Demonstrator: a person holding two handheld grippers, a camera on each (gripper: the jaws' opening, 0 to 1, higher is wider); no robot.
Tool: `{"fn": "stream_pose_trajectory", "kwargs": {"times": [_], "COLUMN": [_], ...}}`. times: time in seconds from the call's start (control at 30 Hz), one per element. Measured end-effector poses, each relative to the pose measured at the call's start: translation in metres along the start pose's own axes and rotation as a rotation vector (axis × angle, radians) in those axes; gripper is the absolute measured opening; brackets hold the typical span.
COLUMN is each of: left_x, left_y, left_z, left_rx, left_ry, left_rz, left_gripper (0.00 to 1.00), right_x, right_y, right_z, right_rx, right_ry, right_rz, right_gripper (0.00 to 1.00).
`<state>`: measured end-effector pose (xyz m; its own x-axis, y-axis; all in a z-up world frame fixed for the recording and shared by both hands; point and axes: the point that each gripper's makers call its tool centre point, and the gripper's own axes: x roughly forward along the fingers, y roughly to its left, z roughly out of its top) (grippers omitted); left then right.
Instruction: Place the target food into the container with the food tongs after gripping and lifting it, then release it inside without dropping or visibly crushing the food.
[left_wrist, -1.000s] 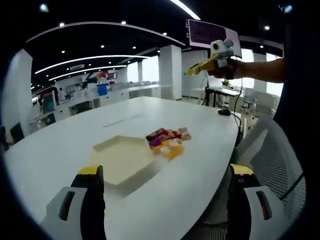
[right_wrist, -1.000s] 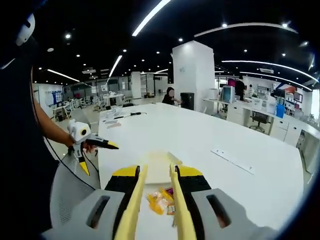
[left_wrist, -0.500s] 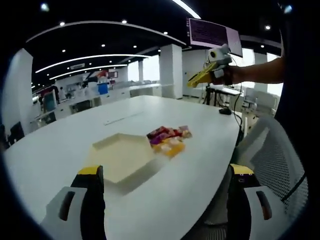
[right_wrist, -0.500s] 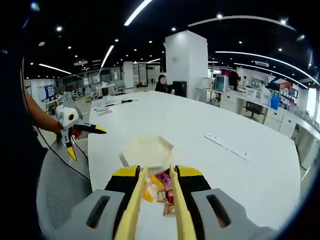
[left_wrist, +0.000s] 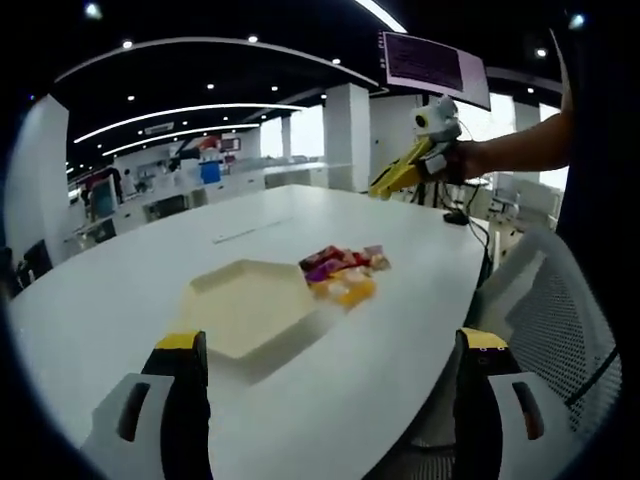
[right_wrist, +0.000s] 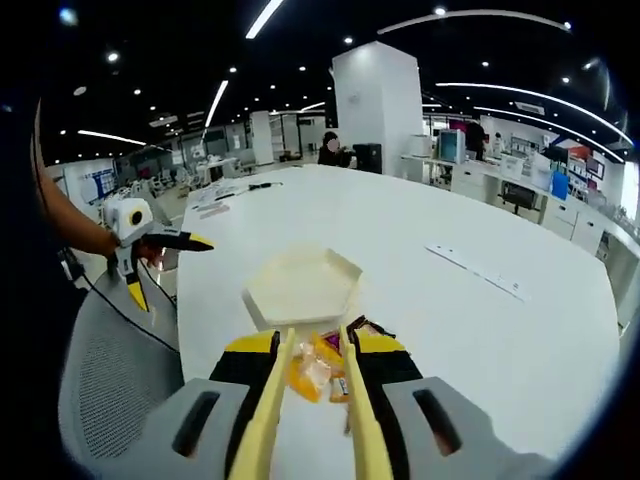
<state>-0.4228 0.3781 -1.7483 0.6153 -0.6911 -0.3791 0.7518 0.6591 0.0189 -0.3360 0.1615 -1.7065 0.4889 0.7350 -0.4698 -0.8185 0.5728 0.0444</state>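
Okay, your right gripper (right_wrist: 312, 400) is clamping the yellow food tongs (right_wrist: 270, 420); the tong arms are sitting a narrow gap apart with nothing between their tips. They're pointing down at the pile of wrapped snacks (right_wrist: 325, 362), which is lying on the white table (right_wrist: 480, 330) just beside the near edge of the hexagonal tray (right_wrist: 300, 288). Your left gripper (left_wrist: 325, 400) is hanging wide open and empty, off the table's edge, well back from the snack pile. Those packets are looking light, crinkly and slick, likely soft inside. You're probably best taking one top packet across its middle, squeezing gently. Beyond the table, a mesh chair (left_wrist: 560, 320) is standing at the edge.
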Motion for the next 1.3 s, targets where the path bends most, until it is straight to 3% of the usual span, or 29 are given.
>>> {"fn": "stream_pose_trajectory", "kwargs": {"times": [0.27, 0.97, 1.07, 1.3], "left_x": [0.0, 0.002, 0.002, 0.002], "left_y": [0.001, -0.001, -0.002, -0.001], "left_z": [-0.001, -0.007, -0.007, -0.009], "left_rx": [-0.008, 0.0, -0.002, -0.005], "left_ry": [0.007, 0.035, 0.038, 0.044], "left_rz": [0.004, 0.001, -0.001, -0.001], "left_gripper": [1.0, 1.0, 0.99, 0.99], "right_x": [0.023, 0.063, 0.067, 0.078], "right_y": [0.0, -0.003, -0.003, -0.003], "right_z": [-0.021, -0.068, -0.072, -0.078], "right_rx": [0.046, 0.122, 0.178, 0.196], "right_ry": [0.039, 0.136, 0.135, 0.165], "right_rz": [-0.001, -0.094, -0.104, -0.134], "right_gripper": [0.27, 0.28, 0.28, 0.28]}}
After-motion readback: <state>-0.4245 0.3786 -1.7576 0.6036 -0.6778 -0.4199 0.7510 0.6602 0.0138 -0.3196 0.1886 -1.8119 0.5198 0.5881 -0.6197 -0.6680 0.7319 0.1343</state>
